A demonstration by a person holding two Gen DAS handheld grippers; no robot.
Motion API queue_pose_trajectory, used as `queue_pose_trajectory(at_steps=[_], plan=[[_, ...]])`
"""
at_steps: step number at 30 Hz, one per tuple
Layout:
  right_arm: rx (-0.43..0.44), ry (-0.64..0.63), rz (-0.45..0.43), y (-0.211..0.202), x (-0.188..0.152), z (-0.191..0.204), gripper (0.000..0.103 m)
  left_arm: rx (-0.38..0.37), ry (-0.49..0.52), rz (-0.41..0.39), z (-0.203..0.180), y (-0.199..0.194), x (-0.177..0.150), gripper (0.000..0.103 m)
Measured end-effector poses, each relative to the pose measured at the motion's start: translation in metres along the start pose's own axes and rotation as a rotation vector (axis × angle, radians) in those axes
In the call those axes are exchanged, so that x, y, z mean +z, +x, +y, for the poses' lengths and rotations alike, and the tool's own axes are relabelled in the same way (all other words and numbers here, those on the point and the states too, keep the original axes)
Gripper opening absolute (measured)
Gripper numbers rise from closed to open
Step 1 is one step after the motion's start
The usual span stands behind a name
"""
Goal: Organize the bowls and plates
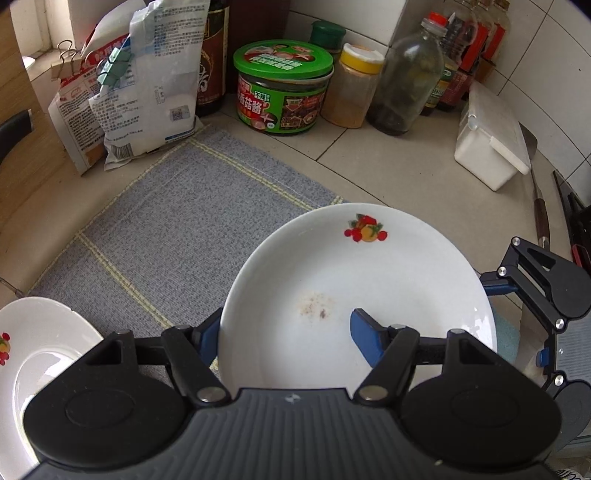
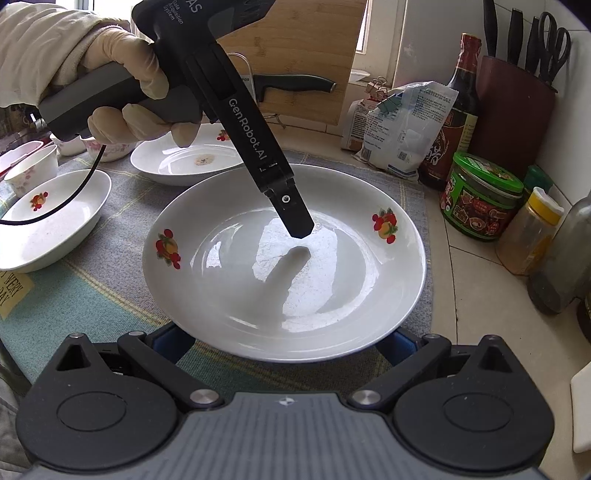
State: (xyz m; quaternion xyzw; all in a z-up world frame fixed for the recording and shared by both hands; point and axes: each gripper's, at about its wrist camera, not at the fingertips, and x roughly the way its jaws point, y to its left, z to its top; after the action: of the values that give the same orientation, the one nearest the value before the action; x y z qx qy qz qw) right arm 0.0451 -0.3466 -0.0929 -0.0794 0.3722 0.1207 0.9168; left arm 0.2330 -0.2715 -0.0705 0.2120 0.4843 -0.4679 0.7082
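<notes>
Tiled counter (image 1: pixel 388 162), grey cloth (image 1: pixel 177 221), jars, bags, seemingly a white box (image 1: pixel 491 147)

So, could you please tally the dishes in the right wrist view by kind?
Fruit-print plates: 3 (centre plate, stained plate, left plate)
Small floral bowls: 2 clearly seen (near bowl, far bowl); more may hide behind the hand
Total: 5

A beige tiled counter (image 1: pixel 388 162) meets white wall tiles (image 1: pixel 546 55) in the corner. Near this corner a grey woven cloth (image 1: pixel 177 221) covers the counter. Left of the corner, daylight enters by a window (image 2: pixel 364 35), behind a wooden board (image 2: pixel 306 62).
</notes>
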Motion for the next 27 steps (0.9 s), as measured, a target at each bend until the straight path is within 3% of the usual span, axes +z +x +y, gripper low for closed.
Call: queue_pose_trajectory(at_steps=[27], plan=[[-0.029, 0.064, 0.028, 0.043, 0.008, -0.044, 0.103, 0.055, 0.011, -0.036, 0.013, 0.044, 0.039, 0.07]])
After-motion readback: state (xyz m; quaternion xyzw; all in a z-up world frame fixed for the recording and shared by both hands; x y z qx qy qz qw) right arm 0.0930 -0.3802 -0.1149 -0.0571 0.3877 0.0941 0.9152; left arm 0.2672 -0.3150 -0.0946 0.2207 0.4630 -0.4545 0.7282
